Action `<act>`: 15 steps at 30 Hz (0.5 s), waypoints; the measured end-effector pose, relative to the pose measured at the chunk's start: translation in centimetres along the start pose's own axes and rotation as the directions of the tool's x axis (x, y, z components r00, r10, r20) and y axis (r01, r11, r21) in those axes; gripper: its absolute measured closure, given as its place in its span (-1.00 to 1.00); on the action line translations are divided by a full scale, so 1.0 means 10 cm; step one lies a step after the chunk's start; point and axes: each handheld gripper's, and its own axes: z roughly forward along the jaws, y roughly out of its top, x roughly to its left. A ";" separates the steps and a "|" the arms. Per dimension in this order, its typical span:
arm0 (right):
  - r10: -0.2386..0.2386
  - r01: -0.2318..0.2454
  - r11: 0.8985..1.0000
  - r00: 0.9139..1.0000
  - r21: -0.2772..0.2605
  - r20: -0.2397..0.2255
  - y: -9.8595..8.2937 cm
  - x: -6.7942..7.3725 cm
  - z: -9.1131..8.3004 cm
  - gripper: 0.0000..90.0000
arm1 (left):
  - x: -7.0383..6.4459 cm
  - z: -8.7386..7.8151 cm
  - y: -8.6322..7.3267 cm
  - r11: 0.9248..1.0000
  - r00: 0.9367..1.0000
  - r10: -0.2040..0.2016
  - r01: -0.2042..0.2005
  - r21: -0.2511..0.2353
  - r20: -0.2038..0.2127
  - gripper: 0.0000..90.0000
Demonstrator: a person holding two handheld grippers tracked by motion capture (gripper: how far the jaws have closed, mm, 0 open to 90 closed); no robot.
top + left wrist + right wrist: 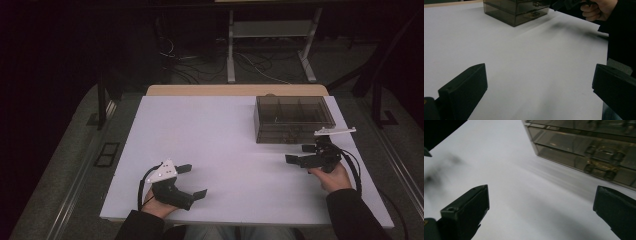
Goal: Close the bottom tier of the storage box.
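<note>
While both tools hovered low over the desk (225,130), the left gripper (192,181) sat nearest, close to the front edge and a little left of centre, its jaws spread wide and holding nothing; the left gripper view showed bare white surface between them. Farther in, near the right edge, the right gripper (297,154) was likewise released, jaws wide apart and empty, pointing leftward just in front of the smoky drawer box (292,119). That box stood toward the far right corner of the desk, its front facing the person, apart from both tools. In the right gripper view its lower drawer handle (602,168) lay ahead and to the right of the jaws, not between them, and the picture was tilted, so the tool seemed rolled to one side.

Judging from this, the likely work was pulling a drawer open, and the reach had barely begun. The main risk looked like a skewed approach: with the tool rolled, one jaw could strike the drawer front before the other and shove the light box backward toward the far edge. With the left gripper well away and not bracing it, a pull on the handle could drag the whole box forward instead of sliding the drawer. The handle looked small, so a shallow pinch might slip off.
</note>
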 end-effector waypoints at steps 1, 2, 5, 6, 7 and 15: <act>-0.003 0.003 1.000 1.000 -0.004 -0.009 -0.01 0.02 0.00 -1.00 | 0.00 0.00 0.00 1.000 1.000 0.001 -0.001 0.000 0.000 -1.00; -0.008 0.008 1.000 1.000 -0.003 -0.017 -0.01 0.04 -0.01 -1.00 | 0.00 0.00 0.00 1.000 1.000 0.000 0.000 0.000 0.000 -1.00; -0.022 0.022 1.000 0.999 -0.016 -0.036 -0.03 0.10 -0.02 -1.00 | 0.00 -0.01 0.00 1.000 1.000 0.003 -0.003 0.003 0.002 -1.00; -0.030 0.029 0.999 0.999 -0.014 -0.038 -0.04 0.11 -0.03 -1.00 | 0.00 -0.01 0.00 1.000 1.000 0.002 -0.002 0.002 0.002 -1.00; -0.033 0.032 0.999 0.999 -0.018 -0.042 -0.05 0.13 -0.03 -1.00 | 0.01 -0.01 0.00 1.000 1.000 0.003 -0.003 0.003 0.002 -1.00; -0.074 0.072 0.997 0.995 -0.037 -0.063 -0.13 0.23 -0.03 -1.00 | 0.00 0.00 0.00 1.000 1.000 -0.001 0.001 0.006 0.008 -1.00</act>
